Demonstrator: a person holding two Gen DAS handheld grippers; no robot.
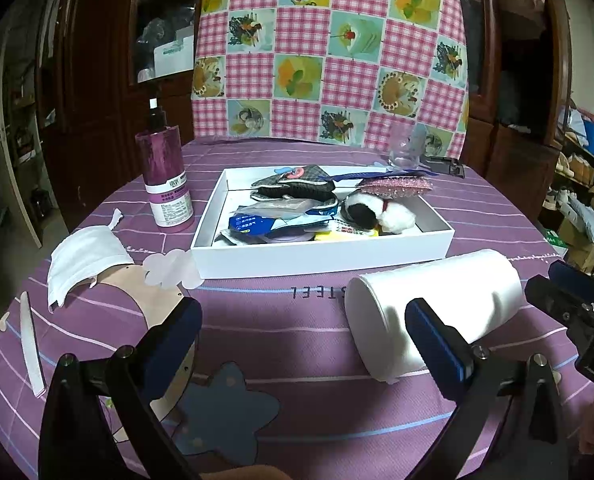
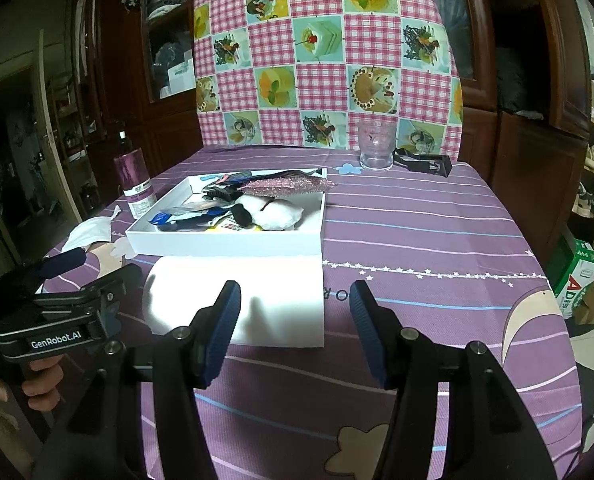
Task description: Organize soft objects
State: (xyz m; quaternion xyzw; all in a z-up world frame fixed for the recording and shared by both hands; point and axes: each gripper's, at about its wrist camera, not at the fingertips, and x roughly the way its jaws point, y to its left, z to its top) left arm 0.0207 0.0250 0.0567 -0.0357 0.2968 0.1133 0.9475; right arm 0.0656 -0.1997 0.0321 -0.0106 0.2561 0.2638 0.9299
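Observation:
A white paper roll (image 1: 437, 304) lies on its side on the purple tablecloth, just in front of the white box (image 1: 321, 258); it also shows in the right wrist view (image 2: 253, 296). The box holds a black-and-white plush toy (image 1: 377, 210), a dark checked cloth (image 1: 293, 184), a pink glittery piece (image 1: 397, 184) and packets. A white face mask (image 1: 85, 260) lies left of the box. My left gripper (image 1: 301, 320) is open and empty, its right finger in front of the roll. My right gripper (image 2: 295, 312) is open and empty, just right of the roll's near side.
A purple spray bottle (image 1: 167, 180) stands left of the box. A clear glass (image 2: 377, 146) and a black clip (image 2: 425, 162) sit at the table's far side. A white strip (image 1: 31, 344) lies near the left edge. A checked pink cloth (image 1: 329, 52) hangs behind the table.

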